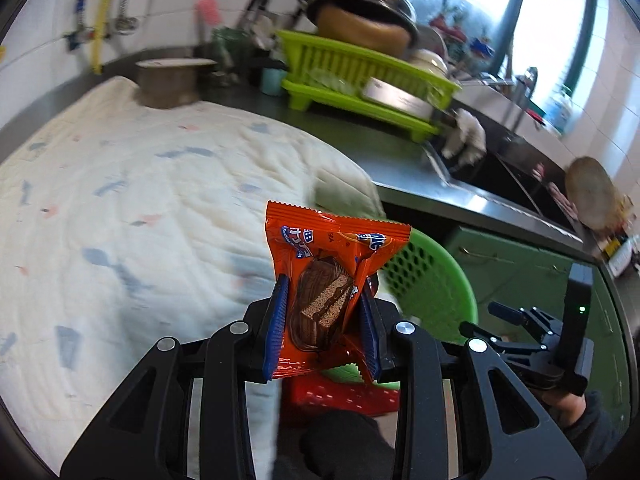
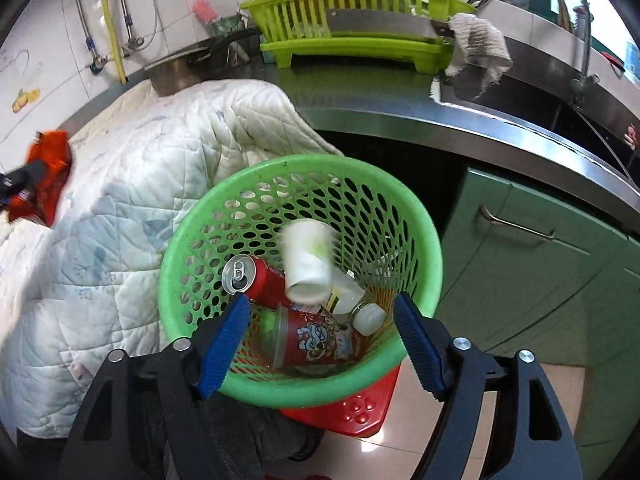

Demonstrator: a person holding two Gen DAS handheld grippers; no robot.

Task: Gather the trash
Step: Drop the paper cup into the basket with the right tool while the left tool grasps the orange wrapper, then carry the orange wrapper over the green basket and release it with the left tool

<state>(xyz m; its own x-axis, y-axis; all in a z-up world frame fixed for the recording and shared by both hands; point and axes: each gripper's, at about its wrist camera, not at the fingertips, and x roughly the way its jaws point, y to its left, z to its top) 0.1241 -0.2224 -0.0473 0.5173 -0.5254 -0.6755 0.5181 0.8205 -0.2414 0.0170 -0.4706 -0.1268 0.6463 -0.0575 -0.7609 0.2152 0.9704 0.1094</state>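
Observation:
My left gripper [image 1: 323, 320] is shut on an orange snack wrapper [image 1: 328, 264] and holds it upright above the quilt edge; it shows at the far left of the right wrist view [image 2: 44, 176]. My right gripper [image 2: 320, 344] is open and empty above the green perforated trash basket [image 2: 424, 240]. A white paper cup [image 2: 308, 260] is blurred just inside the basket. The basket also holds a red can [image 2: 256, 276], a red printed cup [image 2: 320, 340] and a small white-capped bottle [image 2: 356, 308]. The basket shows behind the wrapper in the left wrist view [image 1: 436, 288].
A white quilt [image 1: 140, 200] covers the counter at the left. A lime dish rack [image 2: 352, 36] with pots stands at the back, a steel sink [image 2: 540, 92] with a rag [image 2: 476, 44] at the right. Green cabinets [image 2: 540, 248] are below. The basket sits on a red stool [image 2: 352, 412].

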